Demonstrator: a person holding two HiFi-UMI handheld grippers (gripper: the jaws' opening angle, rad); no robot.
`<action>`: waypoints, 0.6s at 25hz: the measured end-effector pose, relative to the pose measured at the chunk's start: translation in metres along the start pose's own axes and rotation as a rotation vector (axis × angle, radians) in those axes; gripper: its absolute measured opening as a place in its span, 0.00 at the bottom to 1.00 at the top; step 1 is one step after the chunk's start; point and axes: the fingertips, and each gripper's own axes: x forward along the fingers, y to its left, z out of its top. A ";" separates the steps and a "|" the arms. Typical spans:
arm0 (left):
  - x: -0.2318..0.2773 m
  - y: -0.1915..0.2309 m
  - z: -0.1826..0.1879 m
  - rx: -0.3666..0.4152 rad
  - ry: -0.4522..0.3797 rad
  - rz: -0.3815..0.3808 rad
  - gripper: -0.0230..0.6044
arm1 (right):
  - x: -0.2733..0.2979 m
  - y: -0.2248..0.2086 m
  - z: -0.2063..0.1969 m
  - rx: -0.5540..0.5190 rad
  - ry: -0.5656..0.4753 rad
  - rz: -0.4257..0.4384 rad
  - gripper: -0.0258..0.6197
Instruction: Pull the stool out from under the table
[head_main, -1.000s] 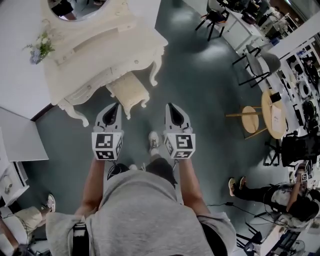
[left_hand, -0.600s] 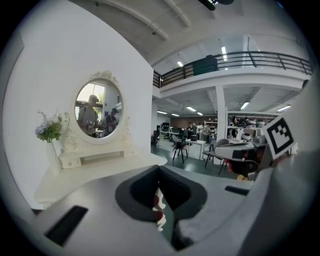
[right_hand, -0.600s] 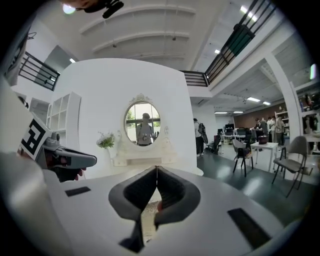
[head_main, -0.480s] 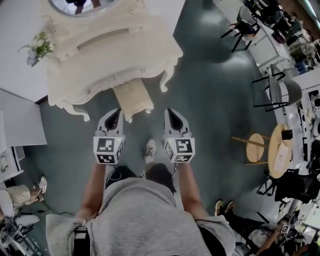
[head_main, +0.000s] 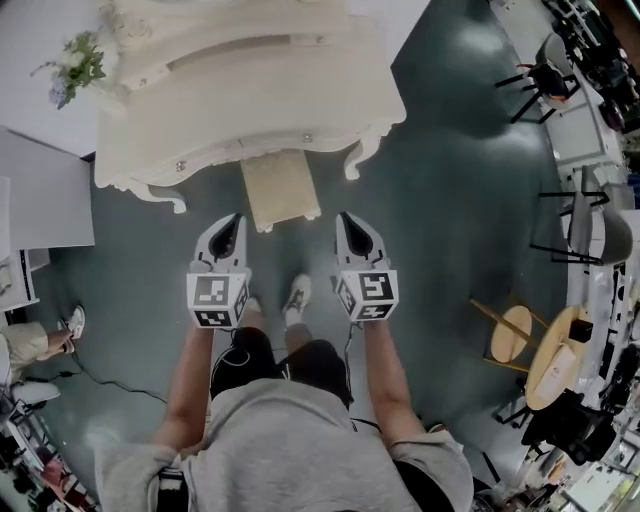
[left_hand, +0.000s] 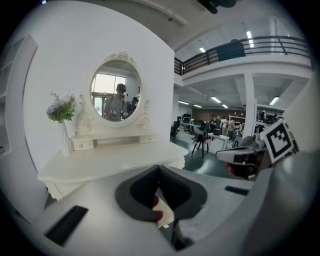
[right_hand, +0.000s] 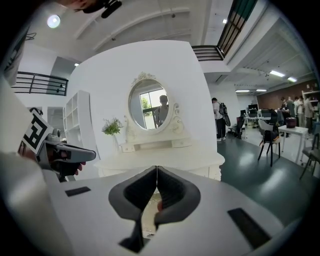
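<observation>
The cream stool (head_main: 280, 190) stands half tucked under the cream dressing table (head_main: 250, 90), its near end sticking out toward me. My left gripper (head_main: 231, 217) hovers just short of the stool's left corner, shut and empty. Level with it, my right gripper (head_main: 346, 217) hangs off the stool's right corner, also shut with nothing in it. In the left gripper view the shut gripper (left_hand: 159, 168) points at the table (left_hand: 115, 161) and its oval mirror (left_hand: 116, 95). The right gripper view shows the shut gripper (right_hand: 157, 169) facing the same table (right_hand: 165, 160).
A vase of flowers (head_main: 75, 65) stands on the table's left end. A white cabinet (head_main: 40, 190) is at the left wall. A round wooden table (head_main: 555, 355) and black chairs (head_main: 545, 75) are far right. A bystander's shoe (head_main: 72, 322) and a cable lie on the floor at left.
The dressing table and stool now lie squarely ahead and closer to the grippers as I step in. Both grippers have stayed shut and side by side.
</observation>
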 end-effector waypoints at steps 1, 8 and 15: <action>0.006 0.003 -0.004 -0.008 0.004 0.005 0.04 | 0.009 -0.004 -0.005 -0.002 0.010 0.008 0.06; 0.056 0.024 -0.059 -0.050 0.064 0.024 0.04 | 0.068 -0.026 -0.058 0.025 0.074 0.014 0.06; 0.118 0.052 -0.140 -0.088 0.123 0.026 0.04 | 0.132 -0.040 -0.134 0.043 0.145 0.015 0.06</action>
